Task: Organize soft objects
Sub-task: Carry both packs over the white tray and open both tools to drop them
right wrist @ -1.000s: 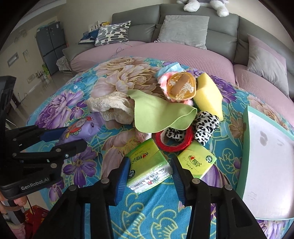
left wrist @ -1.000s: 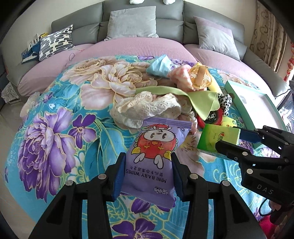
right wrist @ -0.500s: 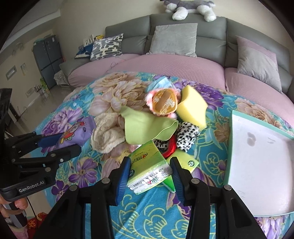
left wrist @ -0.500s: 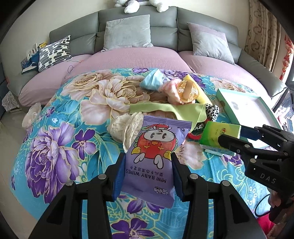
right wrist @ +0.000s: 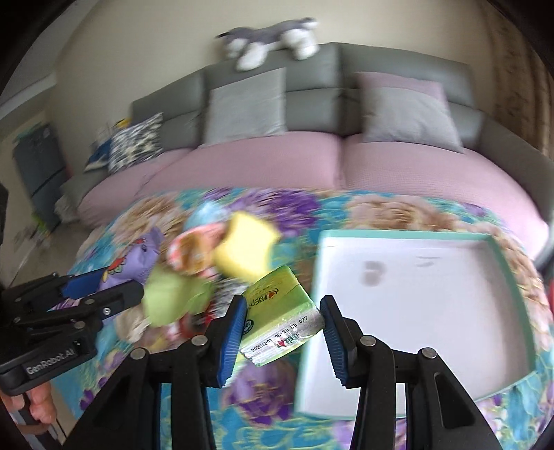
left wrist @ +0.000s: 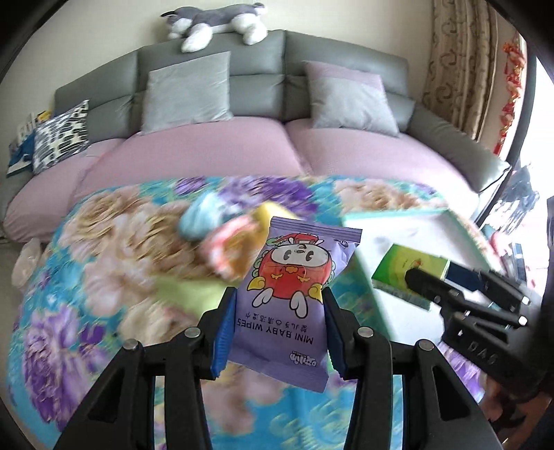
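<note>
My left gripper (left wrist: 277, 323) is shut on a purple pack of mini baby wipes (left wrist: 292, 297) and holds it above the floral blanket (left wrist: 86, 277). My right gripper (right wrist: 282, 329) is shut on a green tissue pack (right wrist: 280, 311), held just left of the white tray with a teal rim (right wrist: 408, 235). The tissue pack (left wrist: 405, 273) and right gripper (left wrist: 460, 290) also show in the left wrist view, over the tray (left wrist: 394, 214). The pile of soft things, with a yellow sponge (right wrist: 246, 249) and green cloth (right wrist: 169, 297), lies blurred to the left.
A grey sofa with pink seat cushions (left wrist: 214, 155) curves behind the blanket, with grey pillows (left wrist: 187, 90) and a plush dog (left wrist: 214, 24) on top. A patterned pillow (left wrist: 59, 135) lies at far left. Curtains (left wrist: 460, 69) hang at right.
Both grippers have lifted their packs off the blanket and swung right toward the tray. The view is motion-blurred now.
</note>
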`<state>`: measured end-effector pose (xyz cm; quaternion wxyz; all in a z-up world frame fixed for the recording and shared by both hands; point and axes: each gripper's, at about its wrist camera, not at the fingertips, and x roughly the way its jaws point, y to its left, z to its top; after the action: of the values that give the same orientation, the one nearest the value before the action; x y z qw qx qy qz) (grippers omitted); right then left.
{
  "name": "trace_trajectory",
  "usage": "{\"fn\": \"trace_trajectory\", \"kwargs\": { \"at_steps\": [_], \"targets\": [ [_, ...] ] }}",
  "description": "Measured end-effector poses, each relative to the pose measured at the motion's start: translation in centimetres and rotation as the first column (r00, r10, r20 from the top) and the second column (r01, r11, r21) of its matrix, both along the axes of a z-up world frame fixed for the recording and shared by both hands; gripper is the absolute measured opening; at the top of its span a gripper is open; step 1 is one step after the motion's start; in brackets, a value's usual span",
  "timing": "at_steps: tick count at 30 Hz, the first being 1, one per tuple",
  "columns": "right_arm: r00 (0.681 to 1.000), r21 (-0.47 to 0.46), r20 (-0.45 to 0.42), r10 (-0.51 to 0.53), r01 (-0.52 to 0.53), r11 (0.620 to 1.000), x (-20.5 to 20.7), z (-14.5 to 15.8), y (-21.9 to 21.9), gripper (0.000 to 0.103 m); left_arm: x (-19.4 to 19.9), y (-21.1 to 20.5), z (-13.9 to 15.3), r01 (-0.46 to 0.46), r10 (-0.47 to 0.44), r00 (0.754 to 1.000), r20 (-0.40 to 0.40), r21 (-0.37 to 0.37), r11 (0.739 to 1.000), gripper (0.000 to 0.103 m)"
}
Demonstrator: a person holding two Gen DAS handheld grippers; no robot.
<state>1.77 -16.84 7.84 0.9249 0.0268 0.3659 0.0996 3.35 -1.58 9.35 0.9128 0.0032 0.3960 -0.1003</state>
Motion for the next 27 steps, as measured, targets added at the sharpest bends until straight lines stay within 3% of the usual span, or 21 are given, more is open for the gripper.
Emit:
{"fn": "trace_trajectory", "kwargs": {
  "at_steps": [11,27],
  "targets": [
    [0.959,0.037,-0.001,-0.284,0.283,0.958,1.3,0.6,-10.1,0.047,3.6,-9.0,-0.7,0.053,-0.054,0.998,-0.021,-0.037,0.998,0.048],
    [0.872,0.059,-0.038,-0.487,0.489,0.871,1.5,-2.3,-18.5,0.047,7.1,-15.9,-4.1,0.082,-0.080,0.994,-0.072,0.032,0.996,0.049]
  ]
}}
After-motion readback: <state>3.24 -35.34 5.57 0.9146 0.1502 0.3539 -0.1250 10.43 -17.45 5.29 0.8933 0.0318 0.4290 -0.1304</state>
